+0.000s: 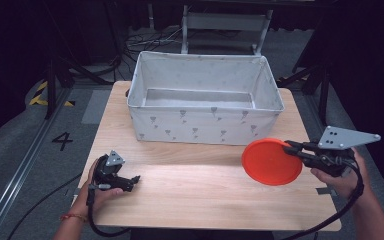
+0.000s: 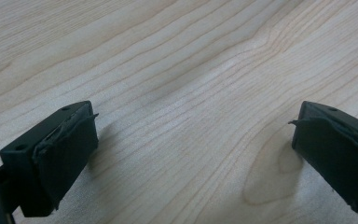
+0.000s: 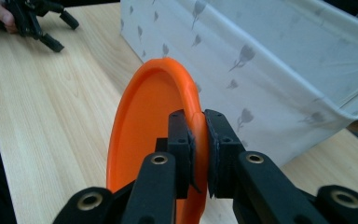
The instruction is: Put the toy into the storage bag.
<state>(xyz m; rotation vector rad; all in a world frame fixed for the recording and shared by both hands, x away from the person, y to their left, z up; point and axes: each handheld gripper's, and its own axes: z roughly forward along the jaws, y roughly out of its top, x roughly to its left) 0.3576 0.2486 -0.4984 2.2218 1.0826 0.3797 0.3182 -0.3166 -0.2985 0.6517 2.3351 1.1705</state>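
Observation:
An orange round plate (image 1: pixel 271 161) hangs above the table's right side, held by its right rim in my right gripper (image 1: pixel 291 148). In the right gripper view the two jaws pinch the orange plate (image 3: pixel 144 126) at its edge, right gripper (image 3: pixel 199 140) shut on it, plate standing on edge. My left gripper (image 1: pixel 134 181) rests low at the table's front left, jaws pointing right. In the left gripper view its fingers (image 2: pixel 60 149) stand wide apart over bare wood, nothing between them.
A white fabric bin (image 1: pixel 205 127) with a grey flower print stands at the back middle of the wooden table (image 1: pixel 190 190), open and empty. Its front wall (image 3: pixel 270 79) is close beside the plate. Stands and cables lie on the floor behind.

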